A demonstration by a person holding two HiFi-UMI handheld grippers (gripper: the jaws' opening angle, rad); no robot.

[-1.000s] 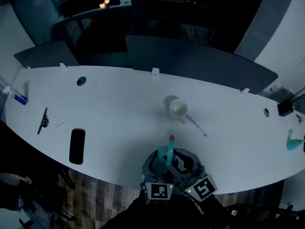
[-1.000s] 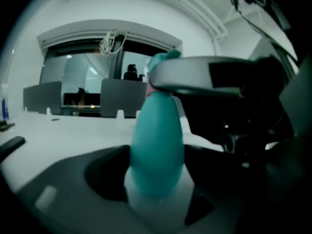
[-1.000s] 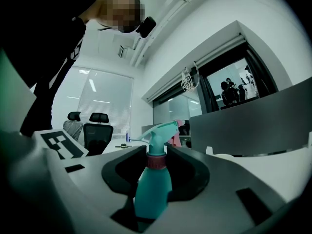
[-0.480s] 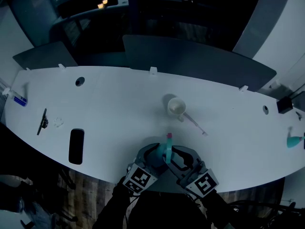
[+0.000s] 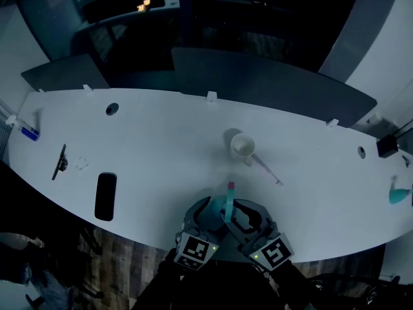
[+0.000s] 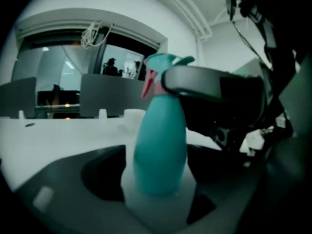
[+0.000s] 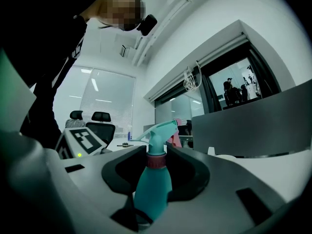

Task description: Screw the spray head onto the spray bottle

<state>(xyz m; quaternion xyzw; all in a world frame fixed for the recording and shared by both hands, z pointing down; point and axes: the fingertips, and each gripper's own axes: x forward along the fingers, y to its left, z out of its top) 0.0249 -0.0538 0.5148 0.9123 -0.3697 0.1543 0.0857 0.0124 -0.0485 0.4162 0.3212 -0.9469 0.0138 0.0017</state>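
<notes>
A teal spray bottle (image 5: 228, 206) with a pink trigger stands upright near the front edge of the white table (image 5: 161, 141), between both grippers. In the right gripper view, my right gripper (image 7: 156, 162) is shut on the pink collar of the spray head (image 7: 158, 130). My left gripper (image 5: 213, 214) sits lower, with the bottle's body (image 6: 161, 145) between its jaws. Dark gaps show on both sides of the body, and these jaws have just been opening. The right gripper's jaw crosses the spray head (image 6: 165, 62) in the left gripper view.
A white mug (image 5: 242, 146) with a thin stick beside it stands just beyond the bottle. A black phone (image 5: 105, 196) and a small black clip (image 5: 59, 163) lie at the left. A teal object (image 5: 399, 196) sits at the right edge. Grey partitions line the far side.
The left gripper's marker cube swung out to the left, then came partly back, as it turned about the bottle. The right gripper and the bottle kept still.
</notes>
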